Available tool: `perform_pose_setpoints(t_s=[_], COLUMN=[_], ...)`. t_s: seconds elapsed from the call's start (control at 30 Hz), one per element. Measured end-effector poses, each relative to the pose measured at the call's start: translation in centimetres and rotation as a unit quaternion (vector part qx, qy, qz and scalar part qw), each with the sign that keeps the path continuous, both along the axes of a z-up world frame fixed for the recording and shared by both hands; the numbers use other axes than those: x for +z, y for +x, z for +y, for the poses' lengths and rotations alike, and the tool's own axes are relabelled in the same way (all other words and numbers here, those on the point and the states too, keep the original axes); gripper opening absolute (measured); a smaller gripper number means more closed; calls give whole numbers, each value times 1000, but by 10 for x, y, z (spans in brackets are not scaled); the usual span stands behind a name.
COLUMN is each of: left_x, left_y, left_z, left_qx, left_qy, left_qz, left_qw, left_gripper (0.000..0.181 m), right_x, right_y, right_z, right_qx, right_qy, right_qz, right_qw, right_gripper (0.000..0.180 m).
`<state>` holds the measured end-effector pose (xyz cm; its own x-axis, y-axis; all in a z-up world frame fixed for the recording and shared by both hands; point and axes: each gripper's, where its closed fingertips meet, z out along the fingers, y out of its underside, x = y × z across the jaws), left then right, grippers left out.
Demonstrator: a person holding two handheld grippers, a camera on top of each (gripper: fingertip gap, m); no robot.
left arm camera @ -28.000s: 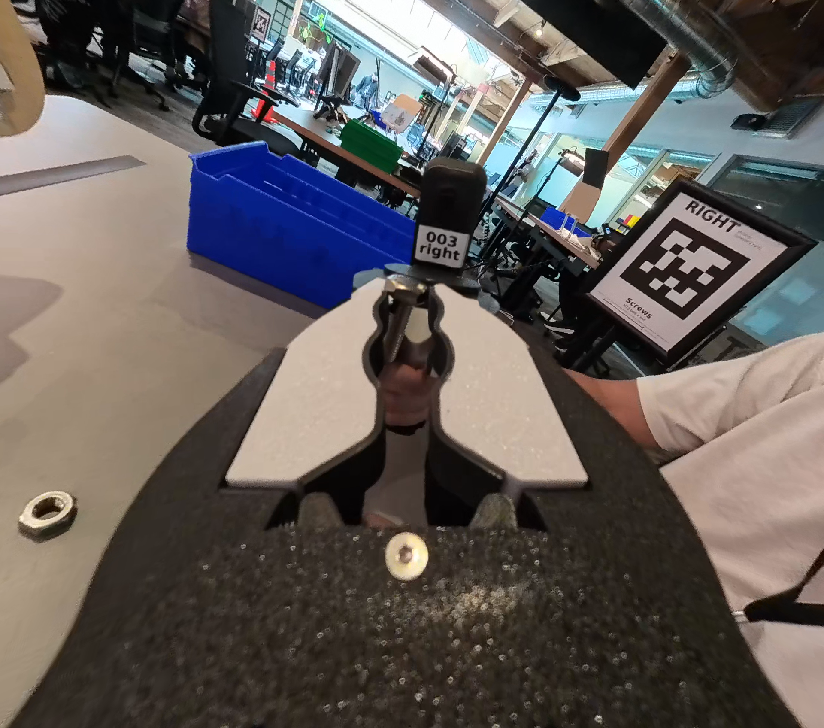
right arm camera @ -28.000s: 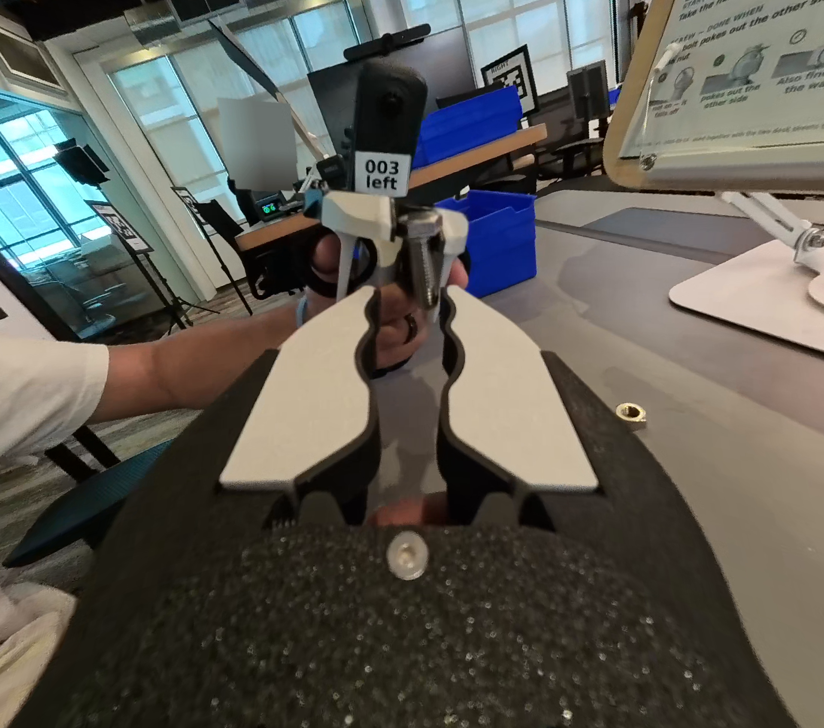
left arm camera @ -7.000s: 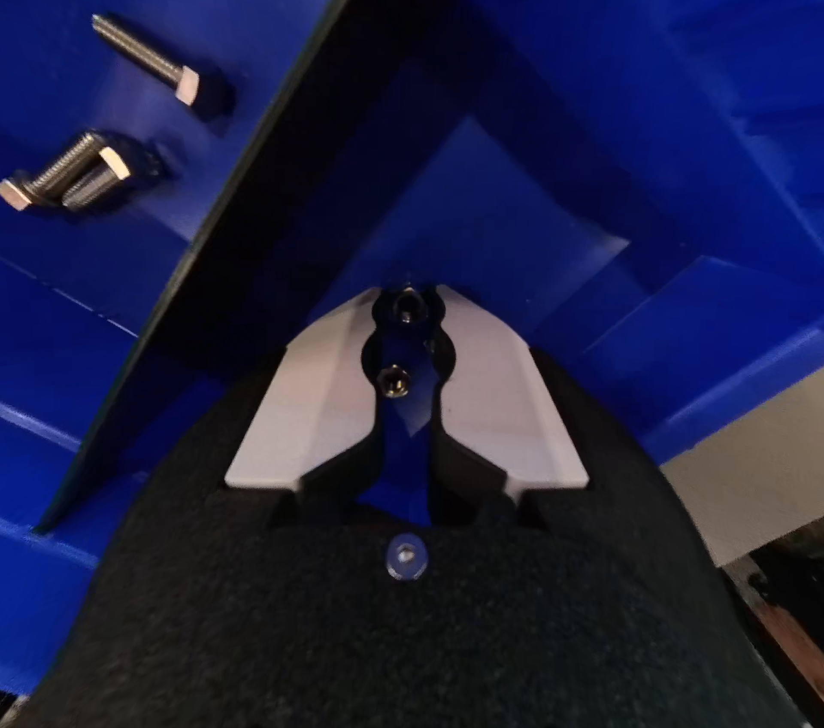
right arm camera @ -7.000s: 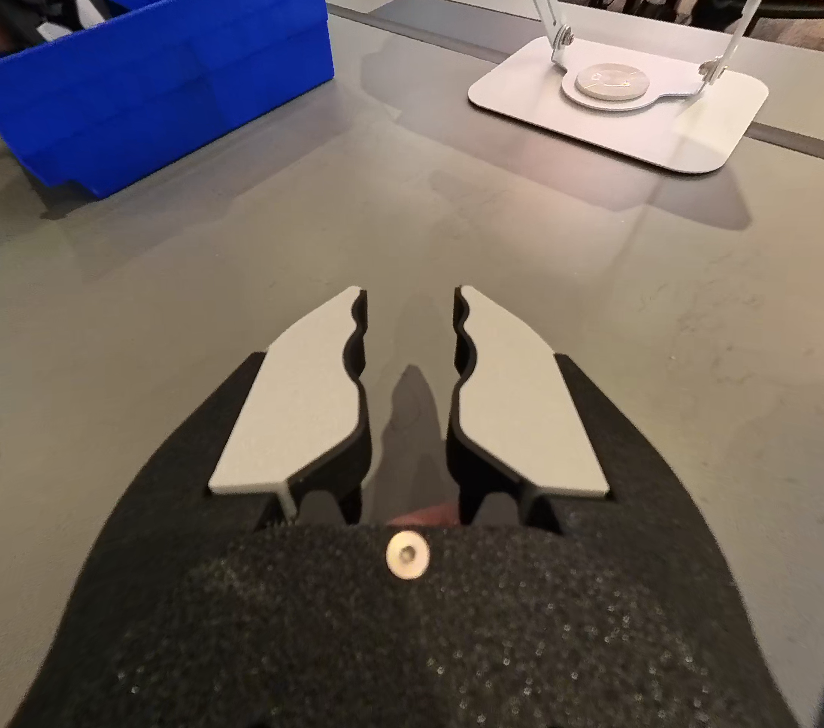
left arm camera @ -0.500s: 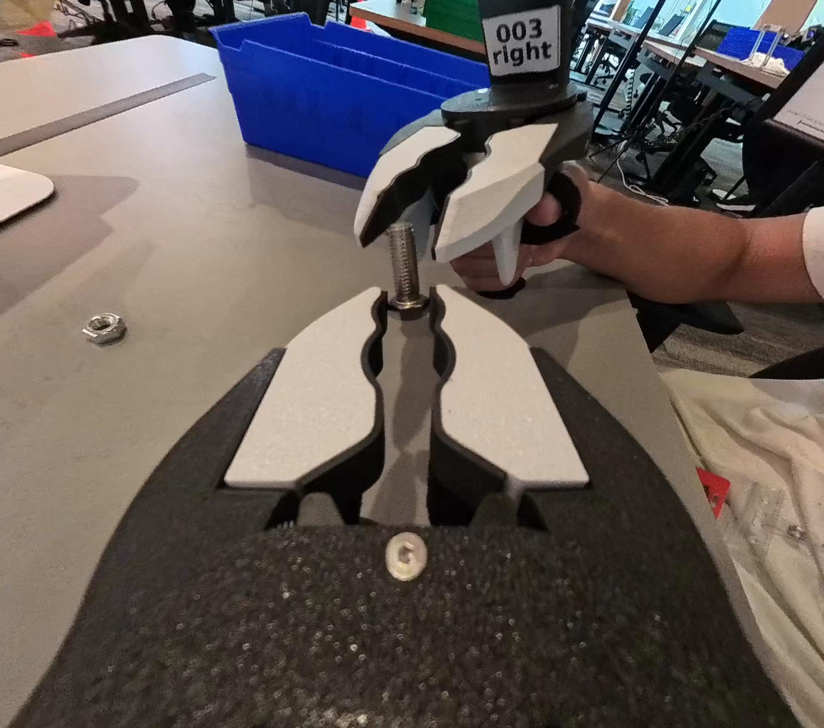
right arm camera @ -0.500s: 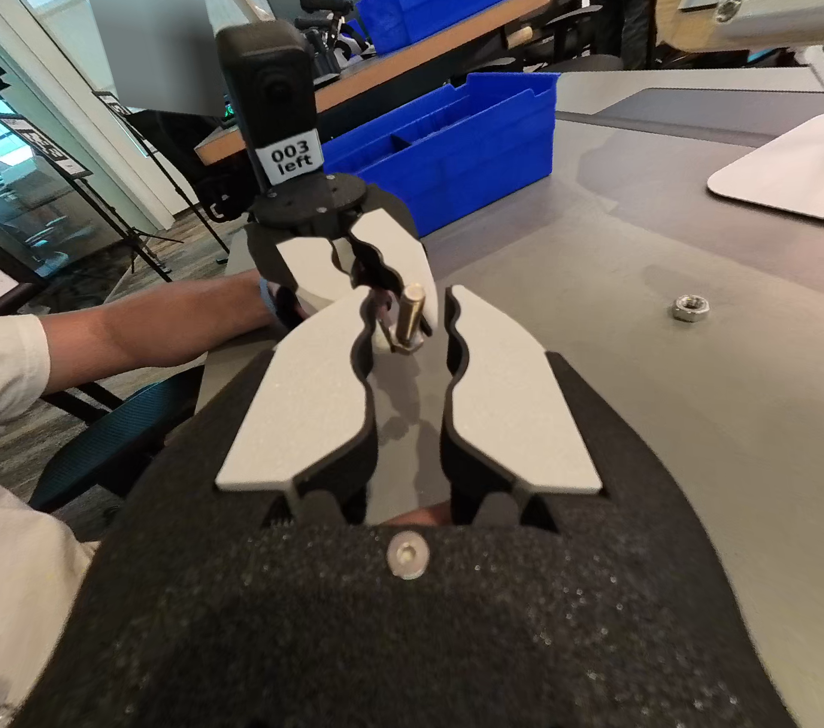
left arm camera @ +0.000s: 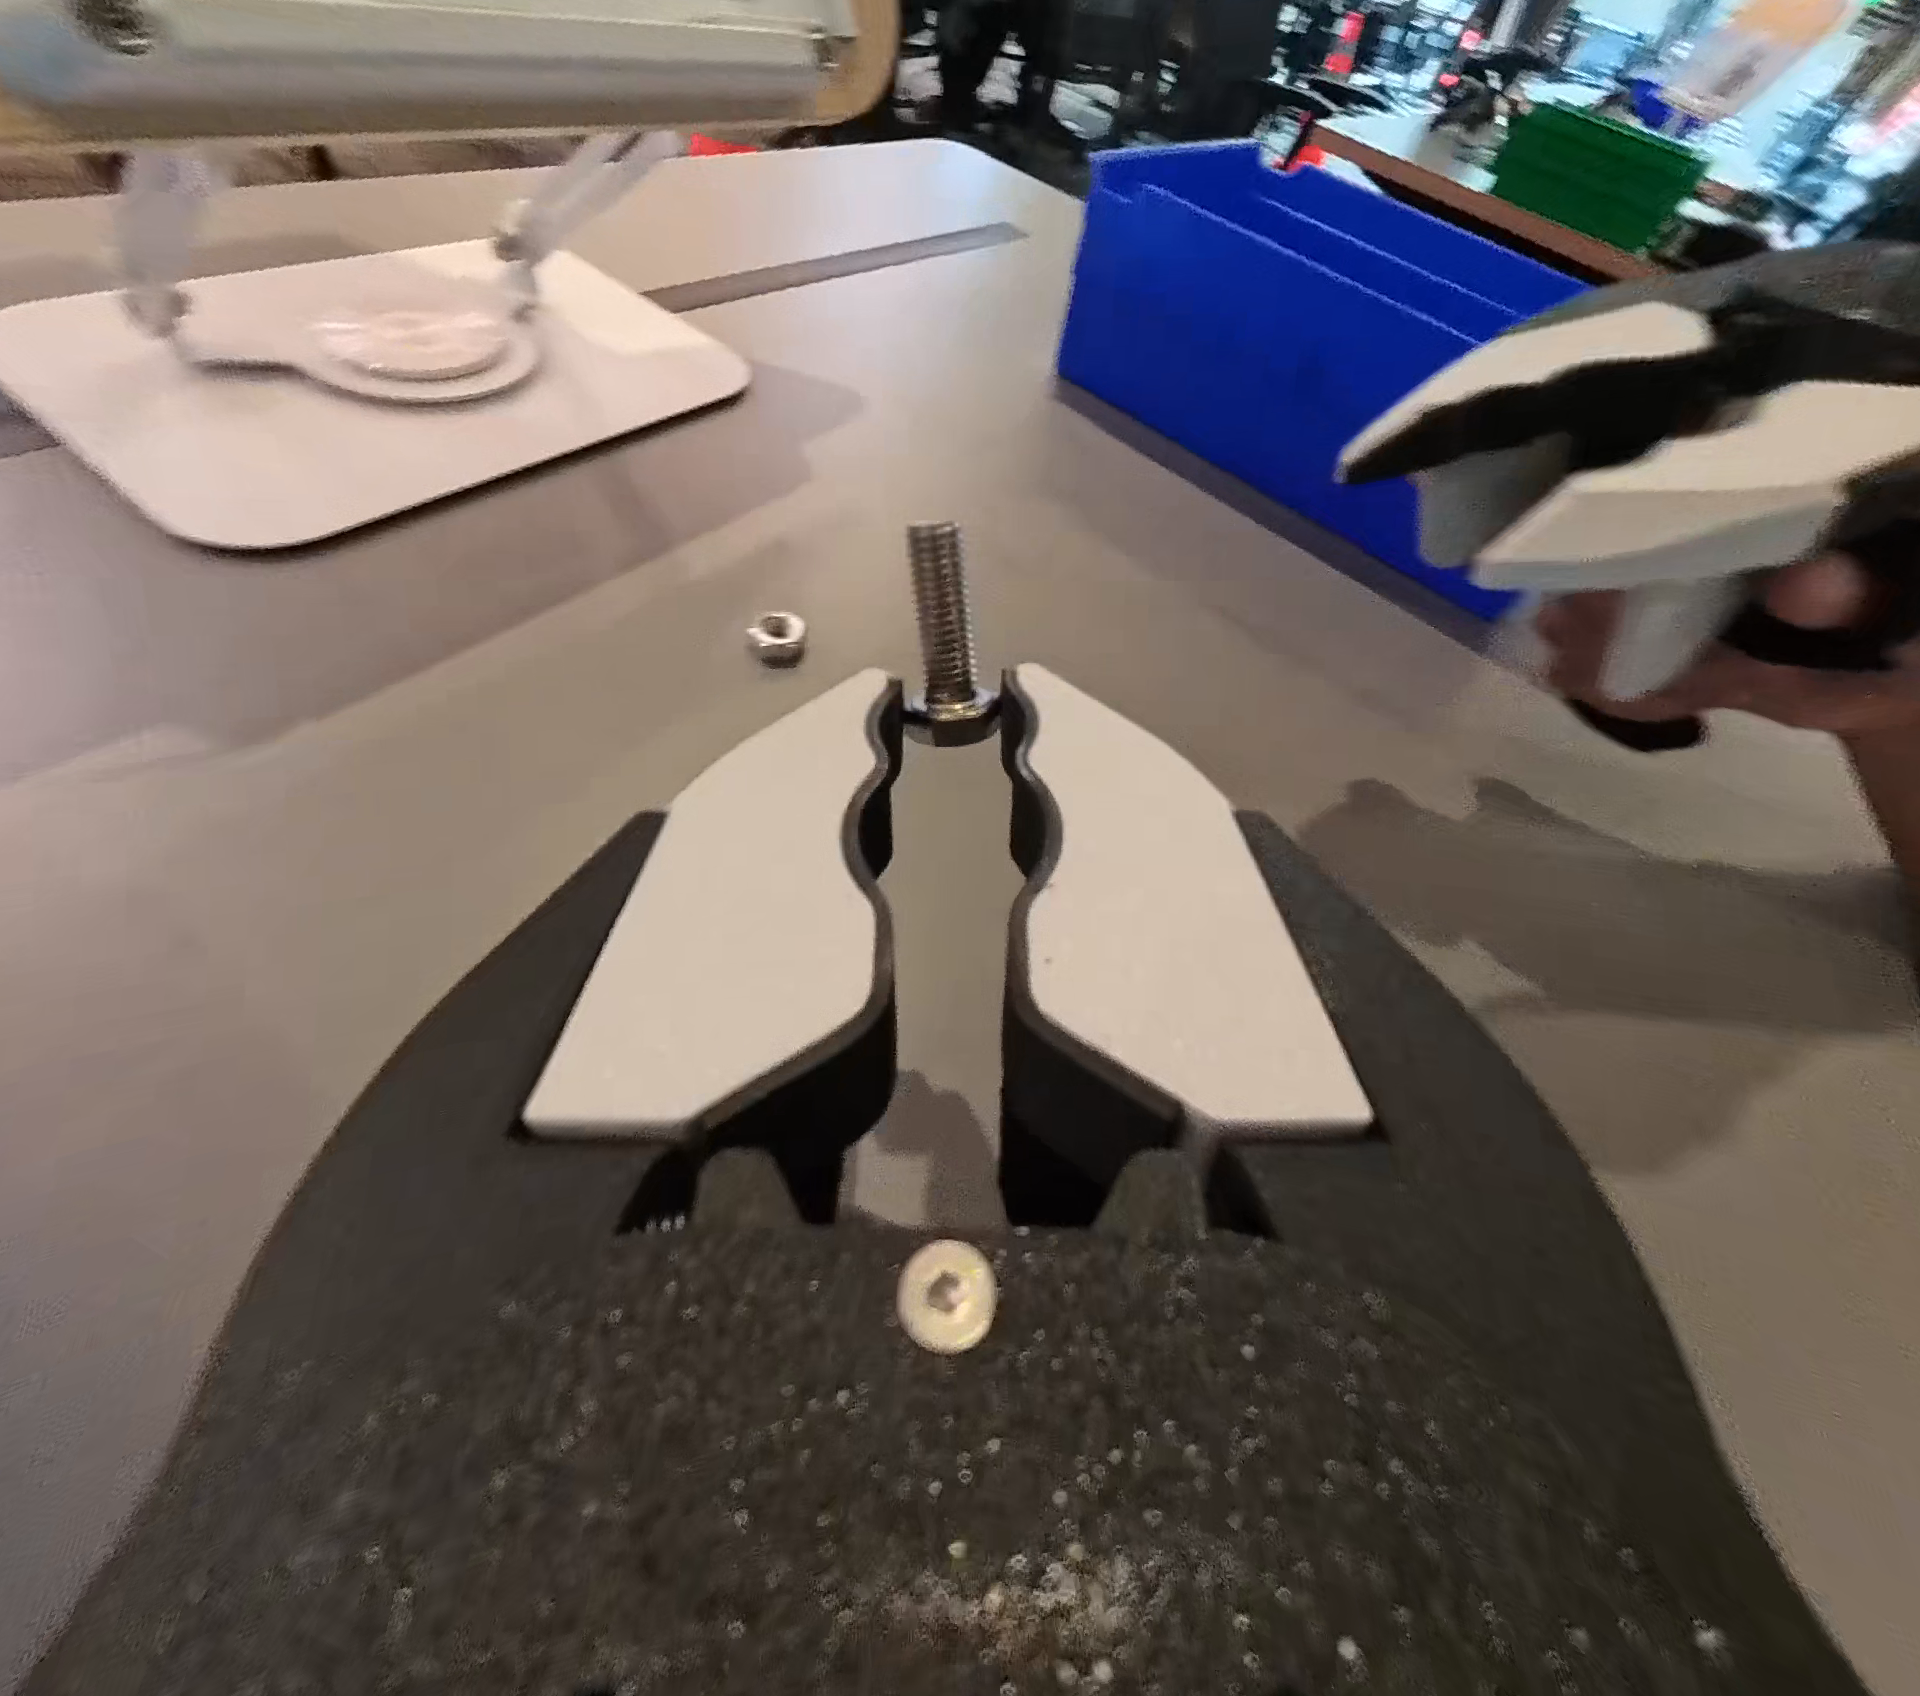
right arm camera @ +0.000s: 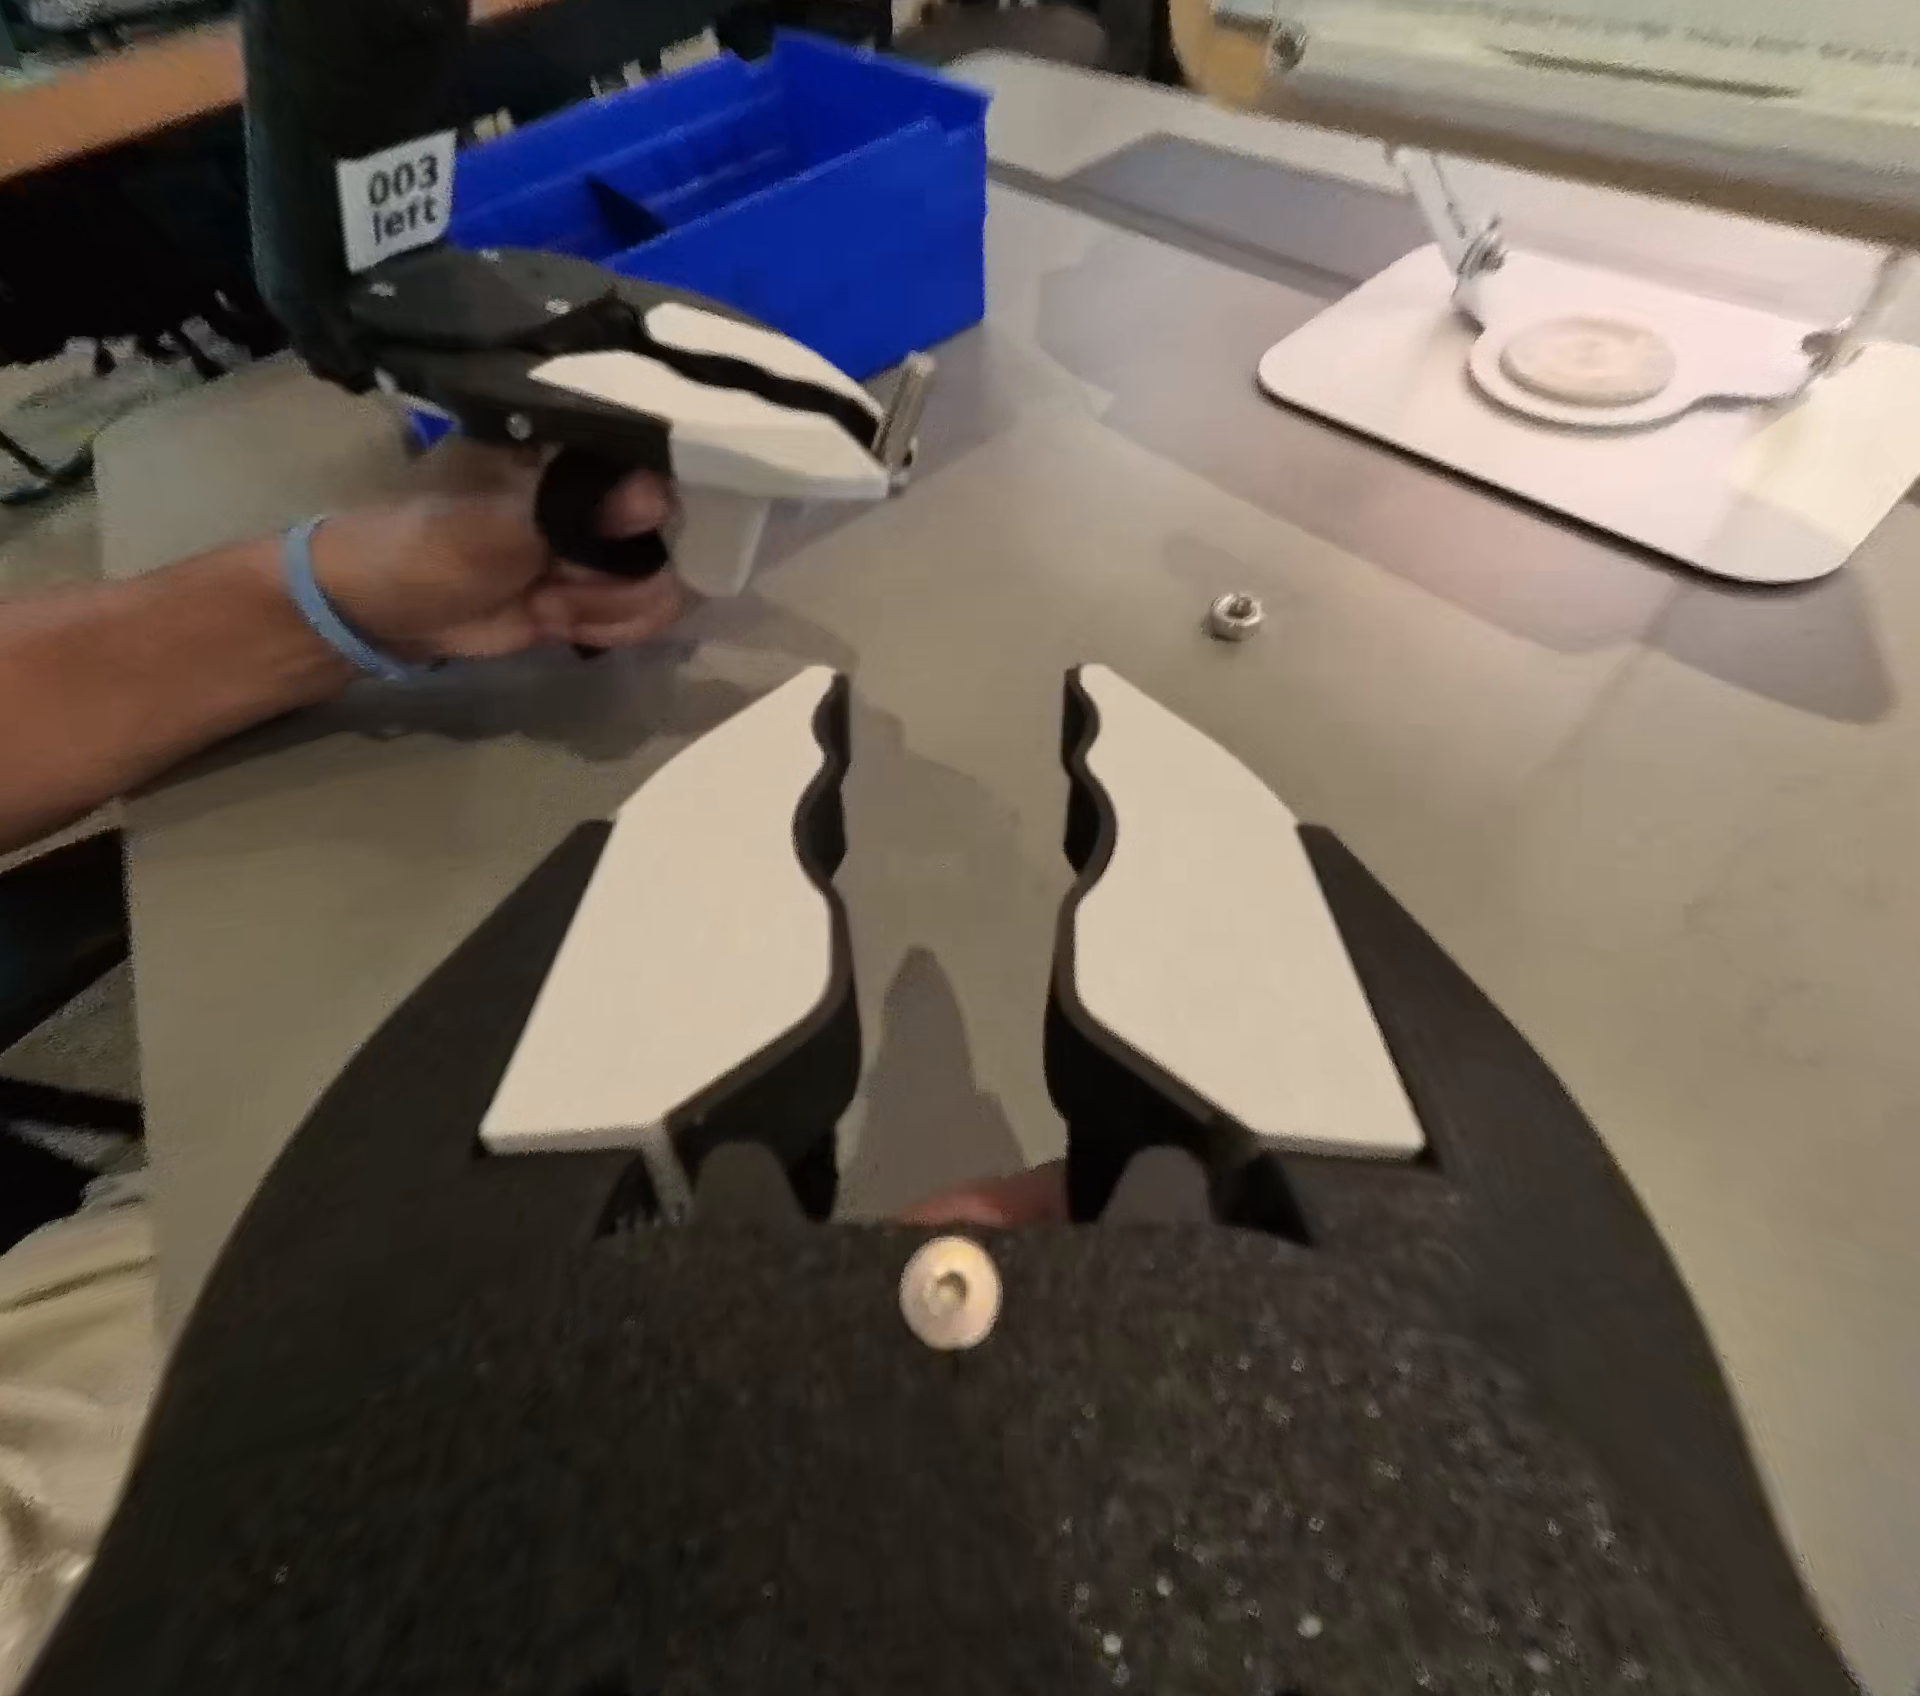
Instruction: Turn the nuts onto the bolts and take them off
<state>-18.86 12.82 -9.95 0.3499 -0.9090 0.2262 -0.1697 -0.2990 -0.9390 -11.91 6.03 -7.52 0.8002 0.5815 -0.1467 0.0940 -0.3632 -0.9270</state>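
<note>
Level above the grey table point(left arm camera: 312, 867), the left gripper point(left arm camera: 951, 716) pinches the hex head of a threaded steel bolt point(left arm camera: 935, 607) between its tips, shank pointing up, just right of a loose hex nut point(left arm camera: 777, 638). Right of the bolt, the right gripper point(right arm camera: 956, 690) hovers with its pale fingers parted and nothing between them (nut point(right arm camera: 1233, 613) just beyond). Each black handle carries a white sticker; a blue plastic bin point(left arm camera: 1299, 316) sits behind the bolt.
</note>
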Motion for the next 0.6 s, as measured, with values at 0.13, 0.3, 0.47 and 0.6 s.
perform_pose_setpoints(t_s=[0.13,0.3,0.47,0.6], left_x=[-1,-2,-11,-13], left_y=[-10,-13,-28,-53], left_z=[16,22,40,64], left_qx=[42,60,113,186], left_qy=[-8,-9,-20,0], left_qz=[1,4,28,58], left_qw=[999,998,993,981], left_gripper=[18,18,18,18], right_x=[62,38,4,-16], right_y=[-19,-7,0,12], right_z=[-21,-11,5,60], right_qx=[77,38,22,25], right_qy=[-10,-52,-69,-59], right_qz=[188,183,34,-196], right_qw=[979,981,997,978], right_gripper=[40,34,37,36])
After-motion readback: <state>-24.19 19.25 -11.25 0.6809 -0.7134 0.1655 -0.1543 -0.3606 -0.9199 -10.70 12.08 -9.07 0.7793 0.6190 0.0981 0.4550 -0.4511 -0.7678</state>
